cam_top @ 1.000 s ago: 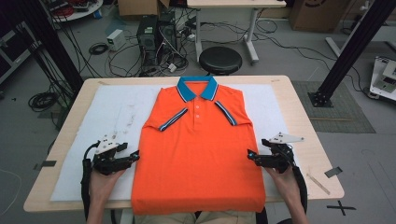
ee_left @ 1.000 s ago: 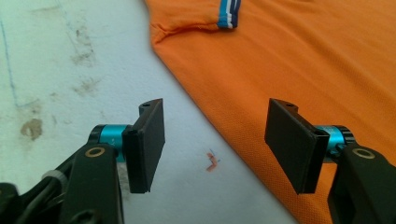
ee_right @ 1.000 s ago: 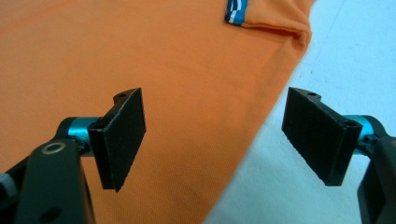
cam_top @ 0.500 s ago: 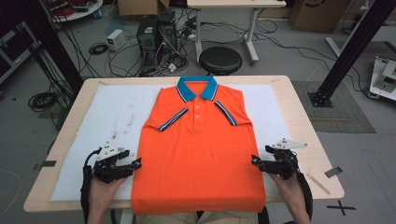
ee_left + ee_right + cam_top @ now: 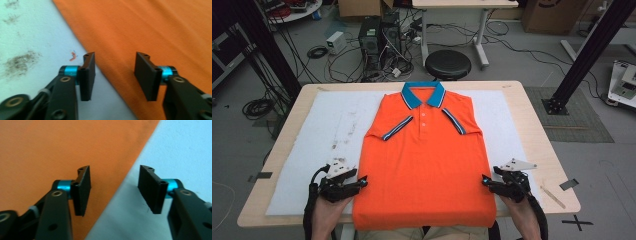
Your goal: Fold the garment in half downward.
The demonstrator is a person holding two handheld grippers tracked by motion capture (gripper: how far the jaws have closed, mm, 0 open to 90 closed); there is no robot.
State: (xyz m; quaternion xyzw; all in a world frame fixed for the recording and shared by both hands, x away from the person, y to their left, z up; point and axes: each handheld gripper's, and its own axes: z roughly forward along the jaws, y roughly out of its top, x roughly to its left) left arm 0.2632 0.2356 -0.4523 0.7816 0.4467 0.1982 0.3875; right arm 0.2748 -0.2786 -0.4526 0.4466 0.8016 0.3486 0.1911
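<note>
Orange polo shirt [image 5: 424, 170] lies flat, face up, on the white mat [image 5: 327, 120] over the wooden table [image 5: 537, 130], blue collar [image 5: 423, 94] at the far edge, hem hanging slightly over the near edge. I have the left gripper [image 5: 362, 181] at the shirt's left side seam and the right gripper [image 5: 484, 179] at the right side seam, both low down near the hem. Both sets of jaws have just been closing, but neither has bitten yet: in the left gripper view the shirt's edge [image 5: 100, 72] runs between the two pads with a clear gap either side, and in the right gripper view the seam [image 5: 120, 182] likewise sits between parted pads. So both are unclenched, straddling cloth. My judgement: the step is a two-sided pinch ahead of a fold. To do it well I should press the tips down to the mat so both layers are caught, close evenly, keep both hands level with each other, and lift only once the fabric is firmly nipped.
</note>
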